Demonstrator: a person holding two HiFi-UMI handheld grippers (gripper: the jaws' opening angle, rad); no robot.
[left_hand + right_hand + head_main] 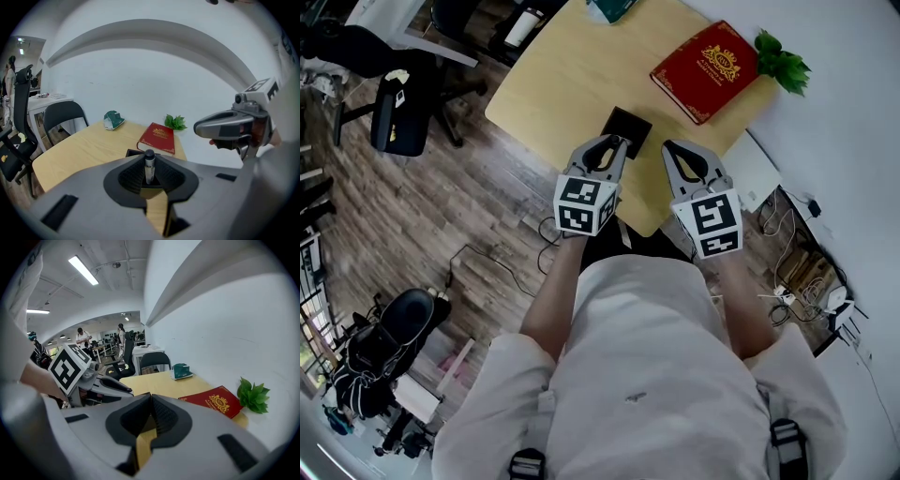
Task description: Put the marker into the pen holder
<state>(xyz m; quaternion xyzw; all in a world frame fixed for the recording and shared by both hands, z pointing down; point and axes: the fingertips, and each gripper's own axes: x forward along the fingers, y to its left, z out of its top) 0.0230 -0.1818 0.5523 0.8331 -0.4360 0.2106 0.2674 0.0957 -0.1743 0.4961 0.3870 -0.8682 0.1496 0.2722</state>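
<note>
In the left gripper view a marker (149, 166) with a black cap stands upright between the jaws of my left gripper (149, 174), which is shut on it. Just behind it on the wooden table (553, 84) lies the black square pen holder (628, 127), also in the left gripper view as the pen holder (133, 153). From the head view my left gripper (619, 142) hovers at the holder's near edge. My right gripper (671, 150) hangs beside it to the right, over the table's near edge. The right gripper (150, 398) is shut with nothing between its fingers.
A red book (705, 70) lies at the table's far right beside a green plant sprig (783, 61). A green and white object (609, 7) sits at the far edge. Office chairs (398, 112) stand to the left. A white box (755, 173) and cables (797, 272) lie right of the table.
</note>
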